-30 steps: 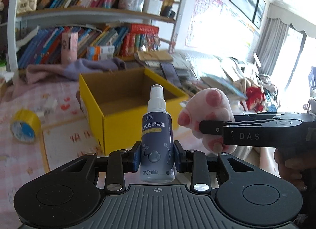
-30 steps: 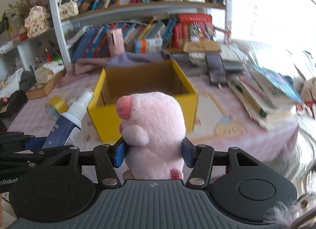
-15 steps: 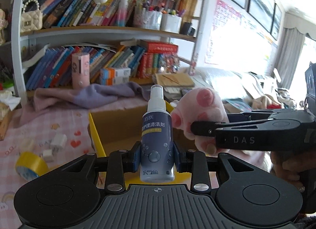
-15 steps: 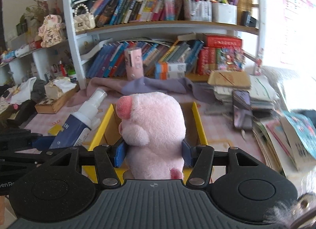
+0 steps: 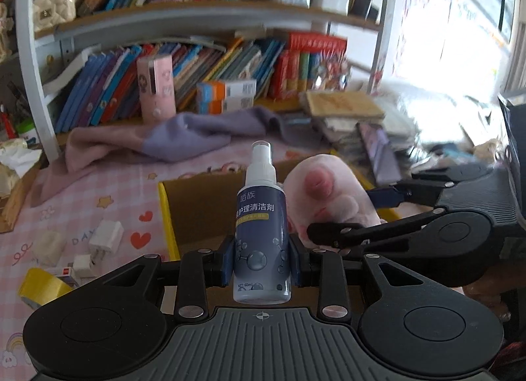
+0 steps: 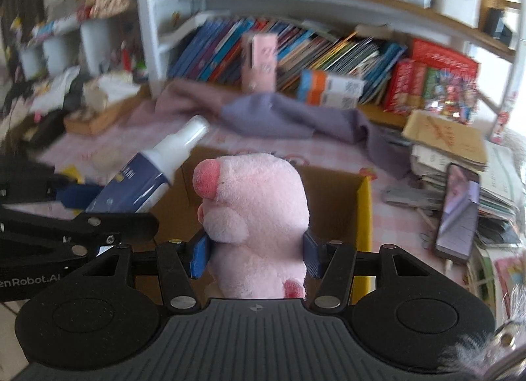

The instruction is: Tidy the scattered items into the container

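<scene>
My left gripper (image 5: 262, 259) is shut on a dark blue spray bottle (image 5: 262, 233) with a white nozzle, held upright over the near edge of the yellow cardboard box (image 5: 166, 213). My right gripper (image 6: 256, 251) is shut on a pink plush pig (image 6: 253, 216), held above the same box (image 6: 363, 213). In the left wrist view the pig (image 5: 323, 197) and right gripper sit just right of the bottle. In the right wrist view the bottle (image 6: 144, 180) tilts at the left. The box's inside is mostly hidden.
A yellow tape roll (image 5: 42, 287) and small white blocks (image 5: 105, 236) lie on the pink tablecloth left of the box. A purple cloth (image 5: 184, 134) lies behind it. Stacked books with a phone (image 6: 457, 213) are at the right. Bookshelves (image 5: 197, 19) stand behind.
Both grippers have moved forward with their items and now hang over the box; the box has slid lower and closer in both views. Grips are unchanged.
</scene>
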A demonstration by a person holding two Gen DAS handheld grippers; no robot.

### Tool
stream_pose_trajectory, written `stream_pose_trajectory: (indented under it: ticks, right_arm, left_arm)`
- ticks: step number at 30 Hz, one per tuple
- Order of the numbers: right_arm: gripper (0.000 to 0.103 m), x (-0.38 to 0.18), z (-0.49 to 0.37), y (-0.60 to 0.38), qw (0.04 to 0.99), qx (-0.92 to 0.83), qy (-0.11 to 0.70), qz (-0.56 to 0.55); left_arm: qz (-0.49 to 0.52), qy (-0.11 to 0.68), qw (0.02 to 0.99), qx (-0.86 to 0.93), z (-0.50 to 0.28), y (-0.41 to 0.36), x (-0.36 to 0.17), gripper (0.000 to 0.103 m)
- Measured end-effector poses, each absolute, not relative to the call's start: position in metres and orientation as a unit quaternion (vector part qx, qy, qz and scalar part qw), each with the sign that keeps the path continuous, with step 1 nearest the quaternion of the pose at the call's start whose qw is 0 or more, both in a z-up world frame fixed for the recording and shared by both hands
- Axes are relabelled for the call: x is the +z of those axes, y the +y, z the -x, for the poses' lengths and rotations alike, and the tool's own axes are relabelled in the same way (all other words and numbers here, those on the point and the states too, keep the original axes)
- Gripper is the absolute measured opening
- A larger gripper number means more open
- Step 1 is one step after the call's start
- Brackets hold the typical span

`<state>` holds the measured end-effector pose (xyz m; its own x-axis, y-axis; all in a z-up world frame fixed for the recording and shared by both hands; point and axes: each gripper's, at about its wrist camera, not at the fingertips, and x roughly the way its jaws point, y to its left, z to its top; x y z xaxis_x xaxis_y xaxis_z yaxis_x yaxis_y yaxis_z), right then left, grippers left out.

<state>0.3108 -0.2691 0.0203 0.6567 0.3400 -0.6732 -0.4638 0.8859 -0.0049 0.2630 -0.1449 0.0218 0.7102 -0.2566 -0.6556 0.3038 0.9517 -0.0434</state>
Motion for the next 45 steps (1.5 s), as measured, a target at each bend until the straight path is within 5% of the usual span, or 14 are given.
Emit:
stream_pose_trajectory:
  ticks: [18,24,45]
  right_arm:
    - [0.057,-0.035,-0.337,-0.256,0.840,0.269,0.423,0.209]
    - [0.070,-0.030,-0.332,-0.257,0.849,0.277,0.401,0.206]
    - [0.075,0.026,-0.266,-0.271,0.919,0.212,0.303,0.135]
  left_arm:
    - [-0.113,0.429,0.886,-0.138,-0.308,-0.166,-0.027,0.032]
    - [-0.116,0.405,0.899,-0.120,-0.300,-0.170,-0.020,0.050]
    - [-0.034,0.317,0.946,-0.065,-0.208,-0.132,0.032,0.085]
